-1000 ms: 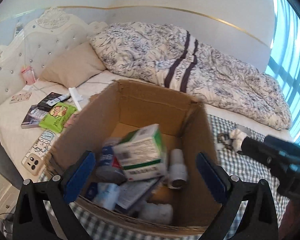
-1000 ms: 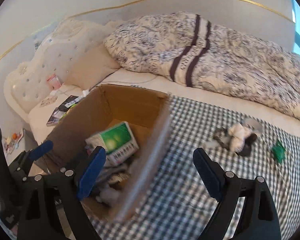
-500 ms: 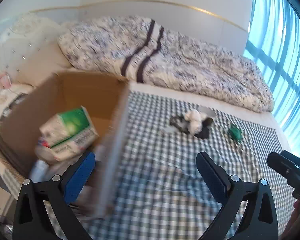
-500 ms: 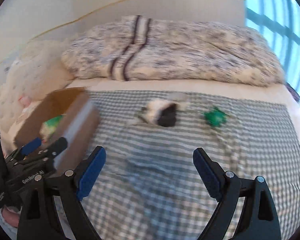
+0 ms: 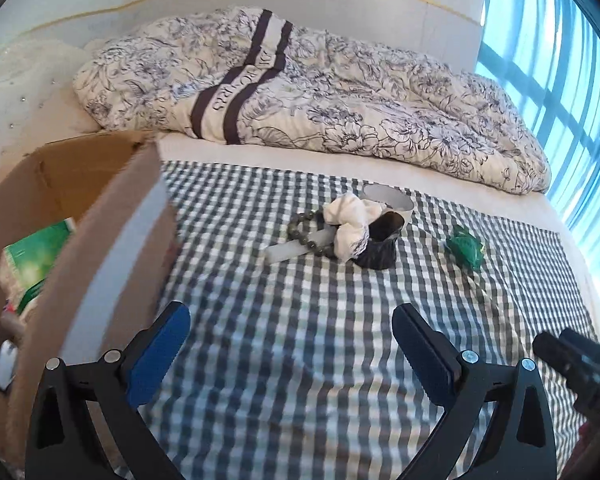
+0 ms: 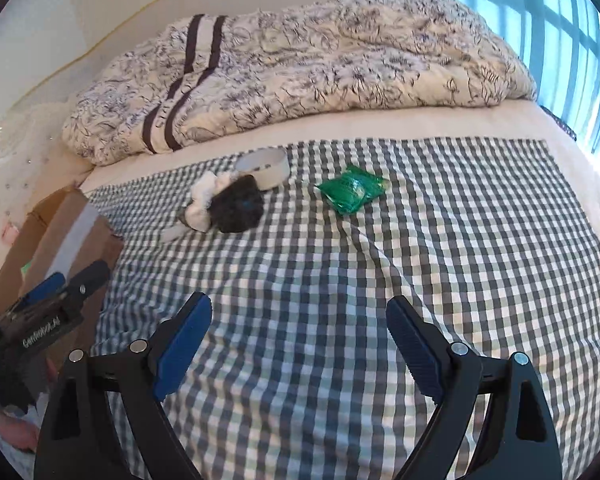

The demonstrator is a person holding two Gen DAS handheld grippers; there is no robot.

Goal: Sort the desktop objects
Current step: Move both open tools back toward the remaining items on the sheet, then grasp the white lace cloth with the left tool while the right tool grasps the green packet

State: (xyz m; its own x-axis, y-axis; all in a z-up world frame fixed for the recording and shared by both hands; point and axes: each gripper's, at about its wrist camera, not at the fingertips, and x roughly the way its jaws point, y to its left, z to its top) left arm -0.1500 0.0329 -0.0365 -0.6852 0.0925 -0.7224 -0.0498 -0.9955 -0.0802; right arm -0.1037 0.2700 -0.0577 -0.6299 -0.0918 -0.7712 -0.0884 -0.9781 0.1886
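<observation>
Both grippers hover over a bed covered with a grey-and-white checked cloth (image 5: 300,320). The left gripper (image 5: 291,350) has its jaws spread wide with nothing between the blue pads, and the right gripper (image 6: 299,340) is the same, spread and empty.

A small cluster lies on the cloth ahead of both: a white scrunchie (image 5: 350,220) draped over a black glossy item (image 5: 382,246), a dark bead bracelet (image 5: 306,234) looped over a pale translucent stick (image 5: 288,250), and a white ring of tape (image 6: 266,166) just behind them. A green foil packet (image 6: 350,194) lies apart to the right of the cluster; any print on it is too small to read.

An open cardboard box (image 5: 100,240) stands at the left edge of the cloth, a green-and-white carton (image 5: 32,256) showing inside; its label is blurred.

Behind, a rumpled floral duvet (image 5: 320,100) carries two dark stripes with pale lettering between them, only partly legible, ending in what looks like "RS". In the right wrist view, the left gripper's black body at the left edge bears white lettering, too blurred to read with certainty.
</observation>
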